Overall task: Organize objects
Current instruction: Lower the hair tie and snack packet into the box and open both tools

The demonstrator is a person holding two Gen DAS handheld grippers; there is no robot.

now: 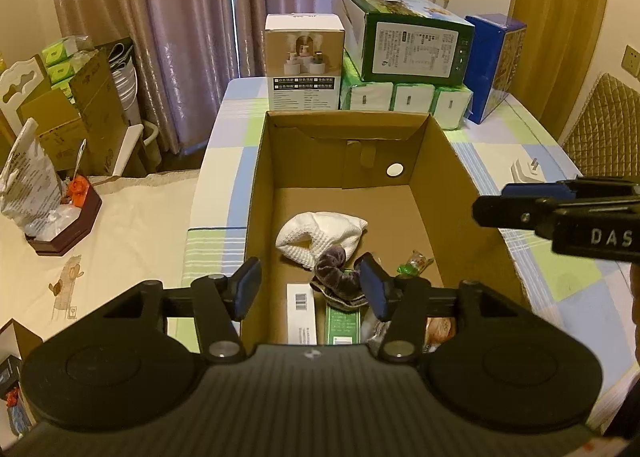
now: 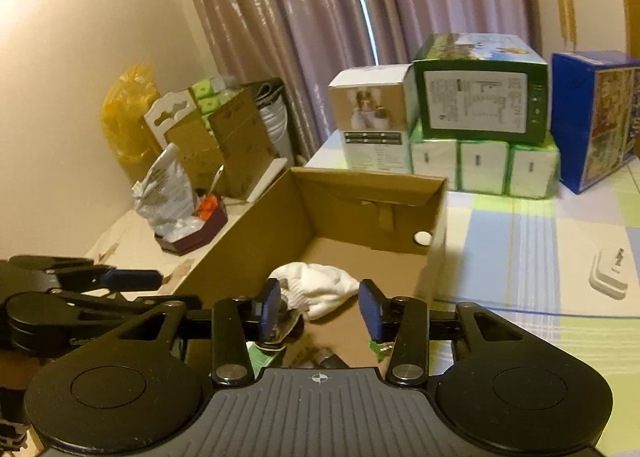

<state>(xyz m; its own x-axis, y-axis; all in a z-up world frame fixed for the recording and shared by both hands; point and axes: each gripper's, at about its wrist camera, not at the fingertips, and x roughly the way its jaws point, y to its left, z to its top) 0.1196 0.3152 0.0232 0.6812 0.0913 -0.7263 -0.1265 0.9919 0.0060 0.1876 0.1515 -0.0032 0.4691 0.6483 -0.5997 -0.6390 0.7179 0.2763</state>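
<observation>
1. Left wrist view: the left gripper (image 1: 310,287) hangs spread and empty at lower centre, above the cardboard box (image 1: 448,161); a white cloth (image 1: 320,235) and a dark scrunchie (image 1: 334,277) lie inside.
2. Right wrist view: the right gripper (image 2: 320,309) is likewise spread wide and empty at lower centre over the box (image 2: 260,225), the cloth (image 2: 320,287) between its fingers.

Mauve curtains (image 1: 188,17) hang behind a table under a checked cloth (image 1: 520,129), beside cream walls (image 2: 80,37).

The left gripper (image 1: 310,289) is spread wide, its two blue-padded fingers (image 1: 248,287) angled outward with nothing between them. The right gripper (image 2: 320,309) is parted just as wide (also empty), and each one shows side-on at the edge of the other's view
</observation>
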